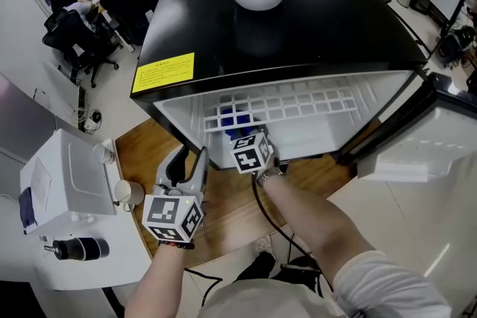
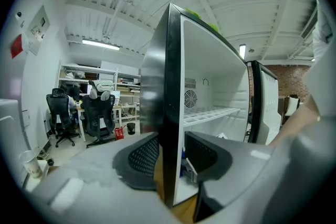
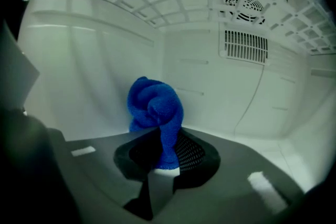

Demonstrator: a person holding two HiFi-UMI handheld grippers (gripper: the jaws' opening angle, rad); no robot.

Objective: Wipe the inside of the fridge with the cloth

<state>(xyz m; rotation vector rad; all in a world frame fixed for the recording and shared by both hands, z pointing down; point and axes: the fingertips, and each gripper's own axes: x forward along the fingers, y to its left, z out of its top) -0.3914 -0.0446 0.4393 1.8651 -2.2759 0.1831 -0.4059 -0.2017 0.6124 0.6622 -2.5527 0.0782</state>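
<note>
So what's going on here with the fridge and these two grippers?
A person is working at an open mini fridge with a handheld gripper in each hand. The right gripper has its claw shut on a blue cloth, held inside the fridge below the wire shelf. The left gripper sits at the front left edge, its claw straddling the side wall; whether it clamps is unclear. The door stands open on the right.
</note>
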